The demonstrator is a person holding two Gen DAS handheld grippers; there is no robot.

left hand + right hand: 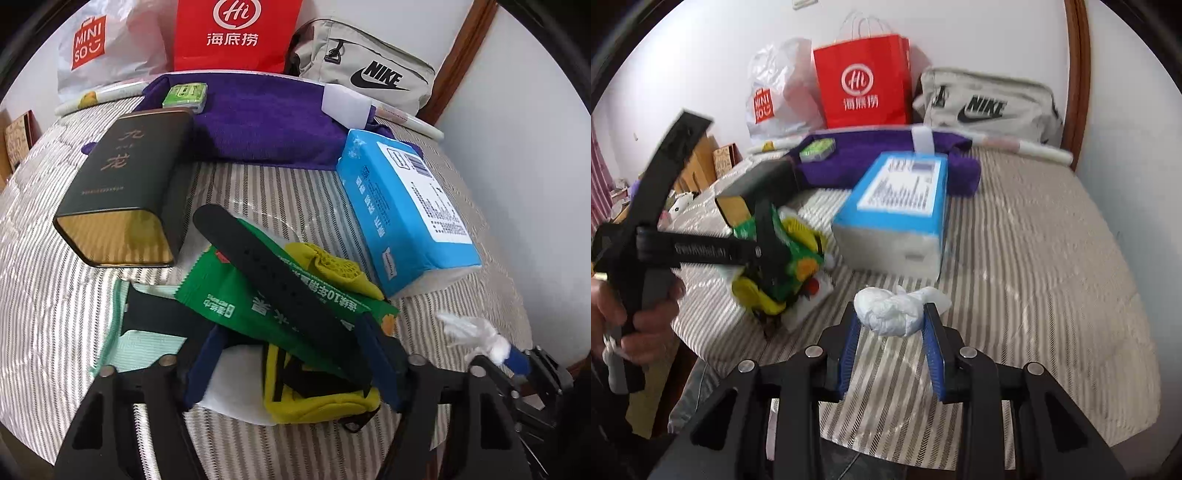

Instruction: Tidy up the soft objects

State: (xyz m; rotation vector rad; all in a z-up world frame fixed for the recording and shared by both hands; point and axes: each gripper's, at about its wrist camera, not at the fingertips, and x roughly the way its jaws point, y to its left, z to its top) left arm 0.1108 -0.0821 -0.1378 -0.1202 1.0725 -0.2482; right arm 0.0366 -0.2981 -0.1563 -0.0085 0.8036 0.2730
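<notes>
My left gripper (291, 354) is open over a pile on the striped bed: a green snack packet (280, 299), a black strap (280, 273), a yellow pouch (325, 402) and a white pad (236, 380). Its blue fingers flank the pile without clamping it. My right gripper (892, 325) is shut on a crumpled white plastic wad (890, 310), also at the right edge of the left wrist view (476, 332). A blue tissue pack (402, 210) (901, 199) lies further back. A purple towel (266, 122) (871, 155) lies behind it.
A dark tin box (125, 184) lies left of the pile. A red paper bag (864, 81), a white Miniso bag (775, 96) and a grey Nike bag (990, 103) stand against the wall. A small green pack (186, 94) sits on the towel.
</notes>
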